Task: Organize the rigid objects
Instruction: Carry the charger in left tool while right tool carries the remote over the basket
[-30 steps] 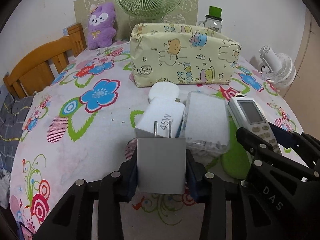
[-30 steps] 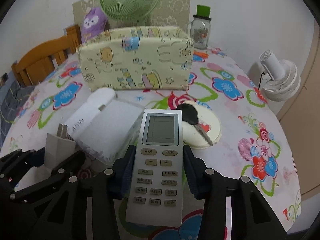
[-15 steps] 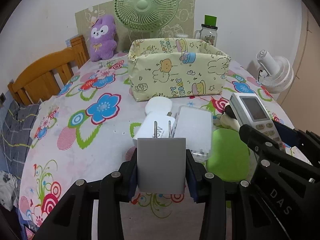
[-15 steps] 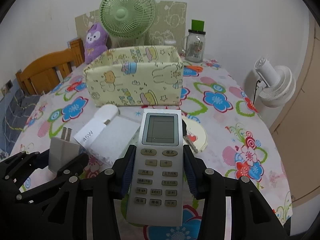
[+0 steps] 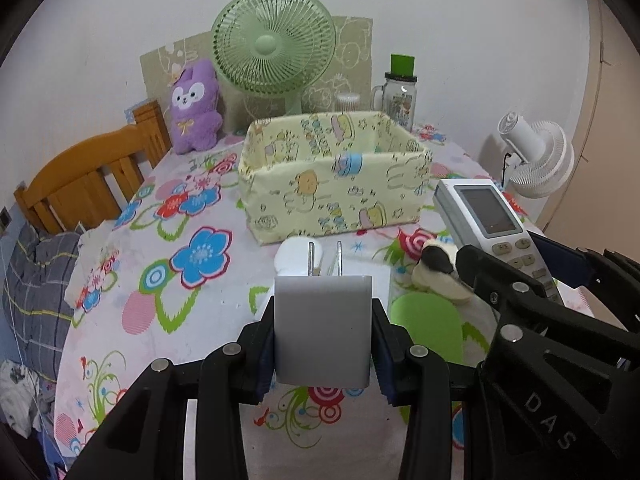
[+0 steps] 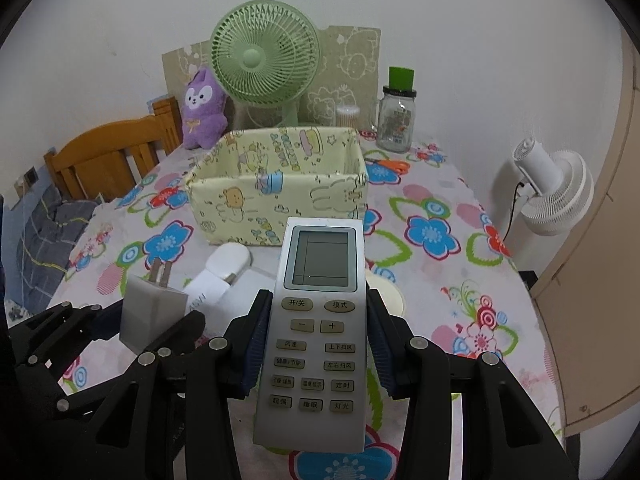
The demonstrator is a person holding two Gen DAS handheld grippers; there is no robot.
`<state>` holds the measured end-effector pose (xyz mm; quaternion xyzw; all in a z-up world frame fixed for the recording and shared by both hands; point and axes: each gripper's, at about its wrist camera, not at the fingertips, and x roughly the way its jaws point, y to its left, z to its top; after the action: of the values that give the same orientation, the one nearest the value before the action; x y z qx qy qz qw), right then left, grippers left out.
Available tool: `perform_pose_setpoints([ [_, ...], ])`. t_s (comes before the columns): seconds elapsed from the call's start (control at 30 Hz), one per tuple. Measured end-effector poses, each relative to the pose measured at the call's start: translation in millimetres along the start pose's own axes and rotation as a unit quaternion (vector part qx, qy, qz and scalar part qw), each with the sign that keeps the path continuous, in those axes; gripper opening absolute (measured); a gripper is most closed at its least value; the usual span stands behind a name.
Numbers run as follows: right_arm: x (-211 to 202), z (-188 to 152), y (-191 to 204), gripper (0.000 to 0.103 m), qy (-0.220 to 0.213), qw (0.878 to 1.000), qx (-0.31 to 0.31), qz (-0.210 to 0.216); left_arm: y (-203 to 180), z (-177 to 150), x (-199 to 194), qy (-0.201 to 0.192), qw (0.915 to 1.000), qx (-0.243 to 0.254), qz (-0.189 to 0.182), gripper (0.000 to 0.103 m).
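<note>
A grey charger [image 5: 322, 330] is clamped in the left gripper [image 5: 323, 346]. A remote control [image 6: 316, 336] is gripped by the right gripper [image 6: 316, 344]. Both are held above the surface [image 6: 440, 280], short of the fabric box [image 6: 280, 184].

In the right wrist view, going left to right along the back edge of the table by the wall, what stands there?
Purple plush toy → green desk fan → small cotton swab container → glass jar with the green lid.
</note>
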<state>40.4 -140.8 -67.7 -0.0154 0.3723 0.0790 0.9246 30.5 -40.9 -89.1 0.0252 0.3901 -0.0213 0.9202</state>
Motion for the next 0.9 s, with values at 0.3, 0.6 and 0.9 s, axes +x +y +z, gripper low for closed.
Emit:
perform_pose_setpoints([
  [0.3,-14,17,0,0.049,-0.011,1.000,-0.004,0.010,1,18,-14,-0.008,1.0000,0.002,0.001,0.042],
  [0.6,-26,38,-3,0.049,-0.028,0.999,-0.004,0.019,0,38,-28,-0.029,0.9994,0.010,0.017,0.042],
  [0.9,-19,50,-6,0.049,-0.027,0.999,0.000,0.022,0,53,-20,-0.025,0.9996,0.010,0.012,0.042],
])
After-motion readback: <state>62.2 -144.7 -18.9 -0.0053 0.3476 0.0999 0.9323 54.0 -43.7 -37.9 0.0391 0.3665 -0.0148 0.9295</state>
